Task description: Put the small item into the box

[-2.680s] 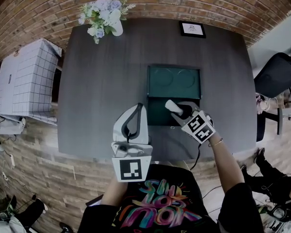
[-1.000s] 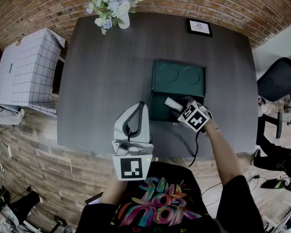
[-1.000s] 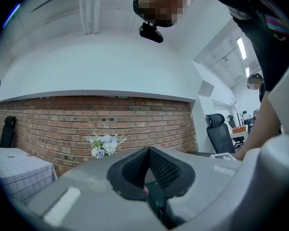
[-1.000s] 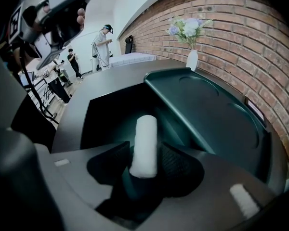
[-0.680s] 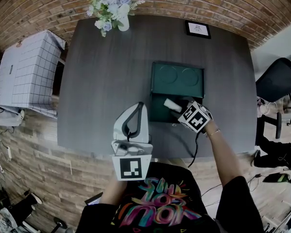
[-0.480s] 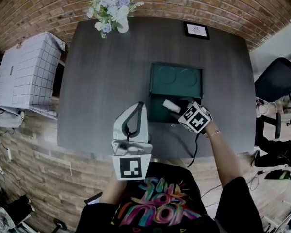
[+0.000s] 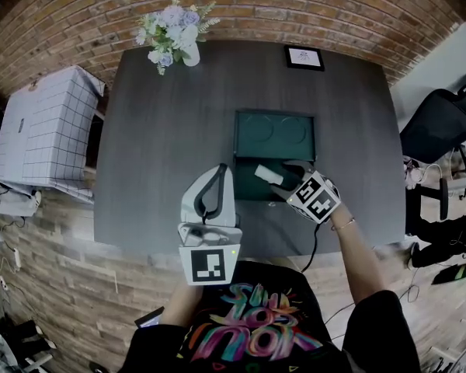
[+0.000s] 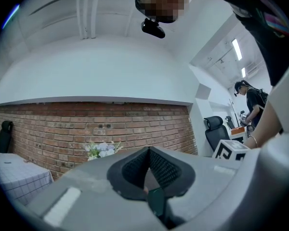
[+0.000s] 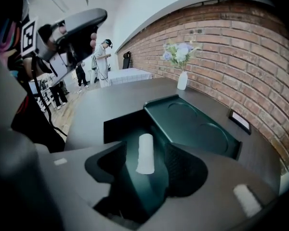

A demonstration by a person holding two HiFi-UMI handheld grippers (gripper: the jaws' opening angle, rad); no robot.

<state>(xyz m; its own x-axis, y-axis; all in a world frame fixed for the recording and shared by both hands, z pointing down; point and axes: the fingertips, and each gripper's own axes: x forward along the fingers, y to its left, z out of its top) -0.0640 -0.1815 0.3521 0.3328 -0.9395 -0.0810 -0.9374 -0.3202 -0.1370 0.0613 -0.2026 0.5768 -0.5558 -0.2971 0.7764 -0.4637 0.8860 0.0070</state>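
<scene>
An open dark green box (image 7: 256, 179) sits mid-table, its lid (image 7: 273, 133) tipped back and showing two round recesses. The small item, a white cylinder (image 9: 145, 157), lies on the box floor (image 9: 130, 129). My right gripper (image 9: 145, 145) hovers over it; its jaws have just been opening, and they stand wide, straddling the item without touching it. The head view shows the right gripper (image 7: 282, 174) at the box's near right corner. My left gripper (image 7: 220, 172) is held level near the table's front edge, pads (image 8: 160, 166) together, nothing in them.
A vase of flowers (image 7: 175, 33) and a small framed card (image 7: 304, 57) stand at the table's far side. A white grid-patterned case (image 7: 46, 123) is off the left edge, an office chair (image 7: 443, 123) to the right. People stand in the background (image 9: 102, 61).
The right gripper has lifted and drawn back a little from the box toward the table's near edge. The left gripper has stayed where it was.
</scene>
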